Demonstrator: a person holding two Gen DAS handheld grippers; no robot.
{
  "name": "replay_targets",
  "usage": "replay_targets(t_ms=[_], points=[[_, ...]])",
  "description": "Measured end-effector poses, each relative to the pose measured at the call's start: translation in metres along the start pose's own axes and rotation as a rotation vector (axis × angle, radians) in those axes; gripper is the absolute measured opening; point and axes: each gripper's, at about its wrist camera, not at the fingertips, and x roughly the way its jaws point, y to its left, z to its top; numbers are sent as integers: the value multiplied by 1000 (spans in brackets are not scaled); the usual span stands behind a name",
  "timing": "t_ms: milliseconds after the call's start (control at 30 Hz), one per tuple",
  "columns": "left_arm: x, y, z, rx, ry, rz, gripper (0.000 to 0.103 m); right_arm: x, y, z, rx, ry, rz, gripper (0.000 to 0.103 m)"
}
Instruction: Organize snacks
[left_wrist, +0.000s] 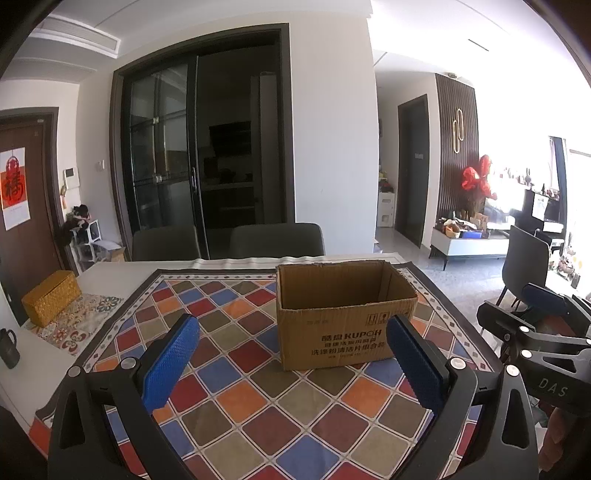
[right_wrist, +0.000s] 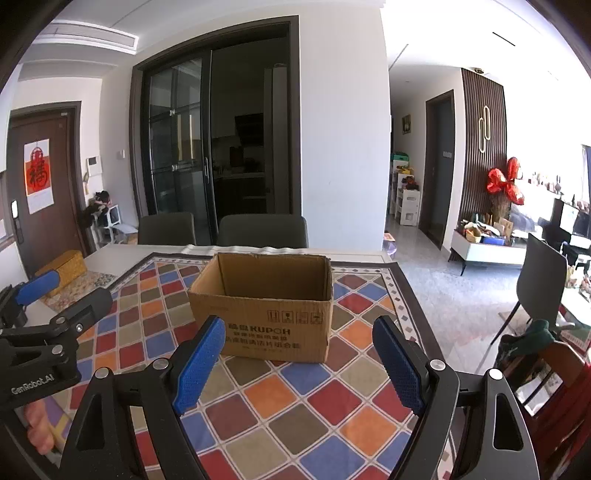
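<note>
- Box (left_wrist: 347, 314) stands open-topped on the chequered cloth (left_wrist: 258, 406), toward the table's far side; its inside bottom is hidden.
- Left gripper (left_wrist: 295, 354) hovers near the box, fingers wide, holding nothing.
- Right gripper (right_wrist: 299, 354) likewise: fingers wide, empty.

Your left gripper (left_wrist: 293, 336) and right gripper (right_wrist: 298, 338) are level, side by side, jaws spread wide, gripping nothing.

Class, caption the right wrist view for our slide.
Open right gripper faces an open cardboard box on a checked tablecloth.
</note>
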Motion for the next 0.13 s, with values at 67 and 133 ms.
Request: replay_targets(t_ms=[67, 133], points=[[0, 0, 0, 1, -2, 2, 103, 0, 0, 0, 1, 0, -1, 83], [1, 1, 0, 1, -2, 3, 103, 0, 0, 0, 0, 2, 0, 83]])
